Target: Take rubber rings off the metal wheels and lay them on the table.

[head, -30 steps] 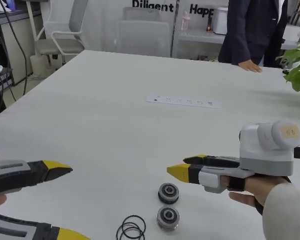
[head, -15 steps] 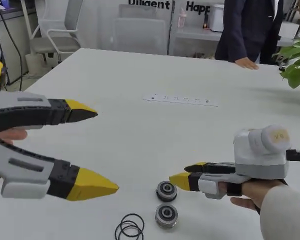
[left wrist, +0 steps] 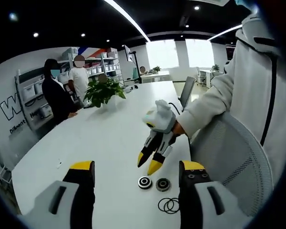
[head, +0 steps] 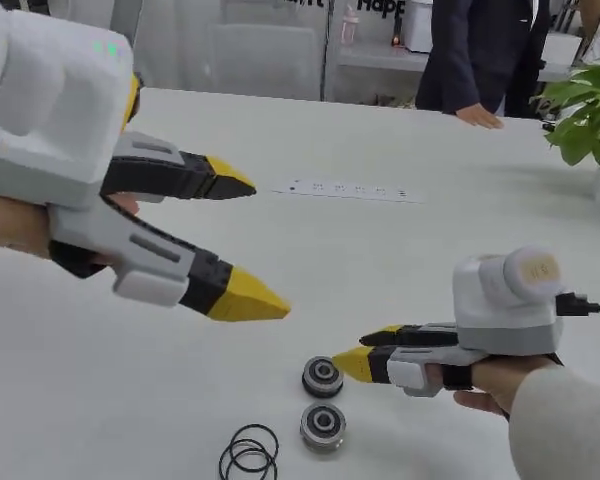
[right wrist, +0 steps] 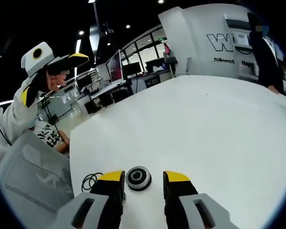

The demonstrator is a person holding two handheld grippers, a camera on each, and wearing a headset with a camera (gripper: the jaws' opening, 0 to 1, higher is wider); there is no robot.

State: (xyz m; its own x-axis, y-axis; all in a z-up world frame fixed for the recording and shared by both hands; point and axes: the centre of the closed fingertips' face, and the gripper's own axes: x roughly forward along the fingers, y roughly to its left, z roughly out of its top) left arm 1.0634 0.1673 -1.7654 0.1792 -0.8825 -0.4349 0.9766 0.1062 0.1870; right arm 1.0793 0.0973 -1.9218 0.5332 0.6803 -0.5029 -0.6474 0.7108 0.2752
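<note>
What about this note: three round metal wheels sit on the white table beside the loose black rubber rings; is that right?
No: two round metal wheels, not three, as the head view shows. They sit on the white table beside the loose black rubber rings.

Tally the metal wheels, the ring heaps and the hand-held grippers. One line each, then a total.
Metal wheels: 2
Heap of loose rubber rings: 1
Hand-held grippers: 2, the left hand-held gripper and the right hand-held gripper
Total: 5
</note>
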